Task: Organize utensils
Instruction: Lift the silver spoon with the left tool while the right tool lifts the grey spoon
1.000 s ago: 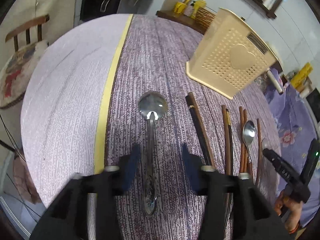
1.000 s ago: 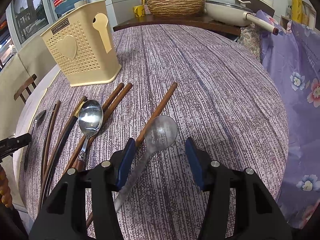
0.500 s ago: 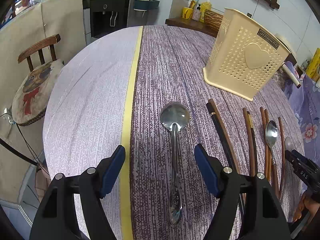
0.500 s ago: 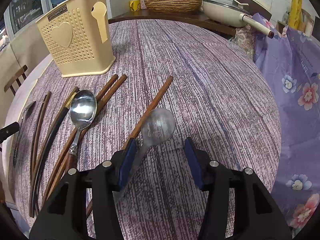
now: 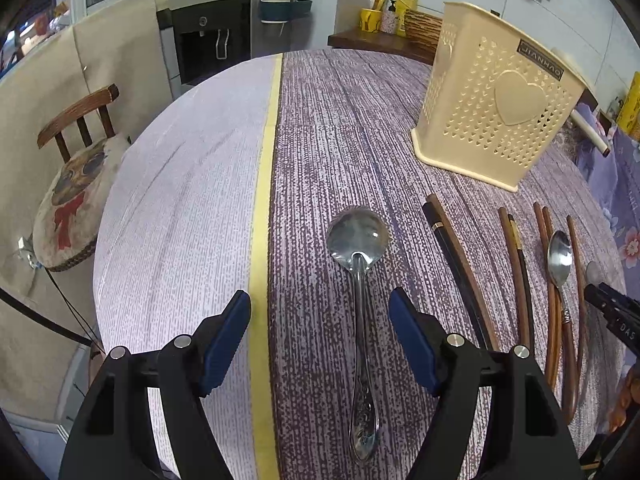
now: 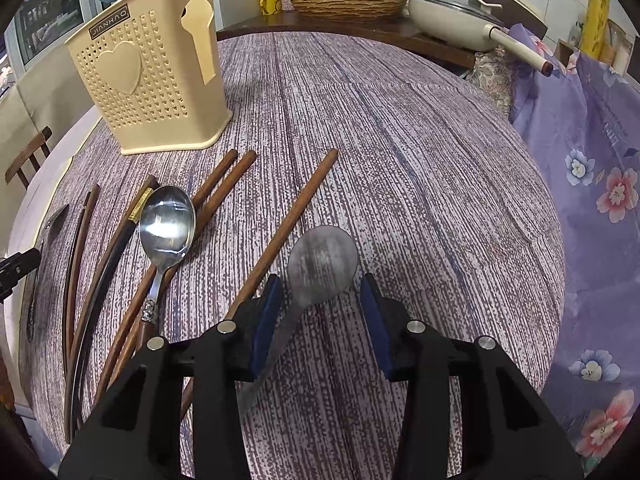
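Spoons lie flat: your right hand-held gripper (image 6: 320,296) is closing around the dull grey metal spoon (image 6: 322,266); your left hand-held gripper (image 5: 320,316) gapes over the shiny steel spoon (image 5: 358,248).

Both fisheye views are evenly and fairly brightly lit by soft indoor light, with only faint shadows on the counter (image 5: 344,128). Strong barrel distortion bends the counter's edge into a curve, and the corners fall into black vignette. Glare shows as white patches on the bowl of the wooden-handled spoon (image 6: 167,227) and as a small highlight on the steel spoon (image 5: 357,236). The dull grey spoon (image 6: 322,266) looks matte and slightly soft, its handle blurred near the lens. Background shelves are dimmer.
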Motion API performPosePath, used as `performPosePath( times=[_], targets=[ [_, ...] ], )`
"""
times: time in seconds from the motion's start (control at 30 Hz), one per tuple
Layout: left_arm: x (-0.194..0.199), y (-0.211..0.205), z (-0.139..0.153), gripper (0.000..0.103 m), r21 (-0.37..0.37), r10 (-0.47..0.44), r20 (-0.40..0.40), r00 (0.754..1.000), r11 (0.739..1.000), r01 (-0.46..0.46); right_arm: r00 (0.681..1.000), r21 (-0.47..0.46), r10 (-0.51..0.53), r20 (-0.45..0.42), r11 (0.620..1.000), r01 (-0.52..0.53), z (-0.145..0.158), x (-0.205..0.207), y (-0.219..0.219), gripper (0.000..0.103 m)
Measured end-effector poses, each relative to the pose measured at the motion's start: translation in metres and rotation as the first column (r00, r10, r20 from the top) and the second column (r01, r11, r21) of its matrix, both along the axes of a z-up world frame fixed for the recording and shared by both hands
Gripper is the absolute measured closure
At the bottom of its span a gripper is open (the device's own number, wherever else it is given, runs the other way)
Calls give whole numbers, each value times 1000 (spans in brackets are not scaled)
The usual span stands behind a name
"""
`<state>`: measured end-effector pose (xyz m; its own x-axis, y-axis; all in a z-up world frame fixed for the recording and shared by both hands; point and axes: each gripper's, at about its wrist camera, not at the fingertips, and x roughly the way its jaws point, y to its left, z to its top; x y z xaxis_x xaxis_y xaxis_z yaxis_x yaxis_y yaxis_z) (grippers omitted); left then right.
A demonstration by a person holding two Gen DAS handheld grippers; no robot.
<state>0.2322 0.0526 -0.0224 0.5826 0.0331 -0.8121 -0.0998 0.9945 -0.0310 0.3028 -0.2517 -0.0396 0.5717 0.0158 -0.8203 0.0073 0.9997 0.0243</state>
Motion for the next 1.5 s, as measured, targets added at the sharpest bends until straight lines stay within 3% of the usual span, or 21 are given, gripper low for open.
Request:
performPosePath(
  times=[0.23, 0.37, 0.77, 1.07, 1.33, 1.5],
  targets=[
    [19, -3, 3, 33, 16, -22, -27, 999, 1000, 22, 1000, 6, 4, -7, 1000, -4, 0, 1, 0, 61],
    [16, -12, 11, 33, 102, -17, 18, 1000, 995, 15, 1000, -9, 6, -1, 1000, -6, 0, 3, 5, 63],
    [52, -2, -3, 35, 14, -54, -133, 990, 998, 56, 999, -2, 34, -33, 999, -34, 2, 5, 9, 68],
    [78, -11, -1, 55, 55, -111, -204, 973, 991, 125, 998, -3, 33, -46, 999, -33, 2, 8, 9, 68],
    [93, -15, 0, 58, 53, -139, -241, 960, 986, 156, 997, 4, 44, -58, 999, -44, 4, 16, 9, 69],
    [98, -19, 0, 67, 57, -143, -243, 959, 985, 161, 997, 3, 51, -62, 999, -50, 5, 21, 8, 70]
  ],
)
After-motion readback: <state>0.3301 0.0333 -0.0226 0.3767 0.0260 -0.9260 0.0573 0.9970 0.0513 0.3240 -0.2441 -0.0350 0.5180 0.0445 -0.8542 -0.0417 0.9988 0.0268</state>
